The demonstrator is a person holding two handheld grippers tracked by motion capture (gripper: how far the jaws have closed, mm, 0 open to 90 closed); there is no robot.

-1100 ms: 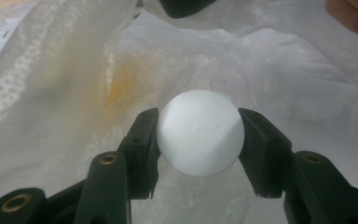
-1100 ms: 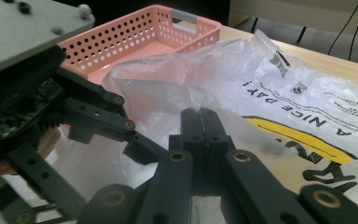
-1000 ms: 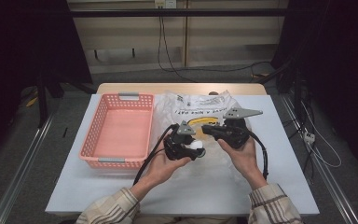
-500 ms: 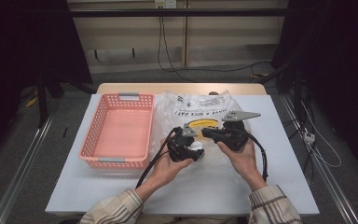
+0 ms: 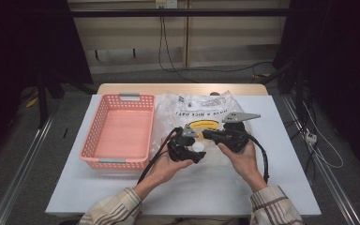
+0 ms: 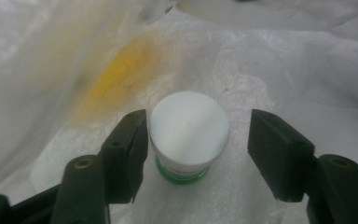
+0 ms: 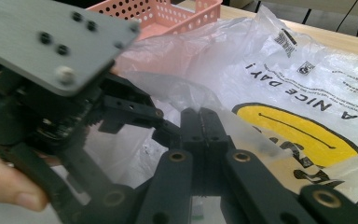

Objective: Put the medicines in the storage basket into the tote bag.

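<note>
I am holding two grippers, left (image 5: 198,151) and right (image 5: 208,134), counting one pink basket (image 5: 120,132), one smiley-printed plastic bag (image 5: 201,110) and one white-capped jar (image 6: 188,135) on one table (image 5: 281,140).

R claw (image 7: 200,122) prob. pinching bag (image 7: 279,70).

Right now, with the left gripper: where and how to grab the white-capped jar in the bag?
Grip the white-capped jar across its cap wall, straight on. It stands between the open left gripper jaws, one touching, one apart. Centre, then close.
</note>
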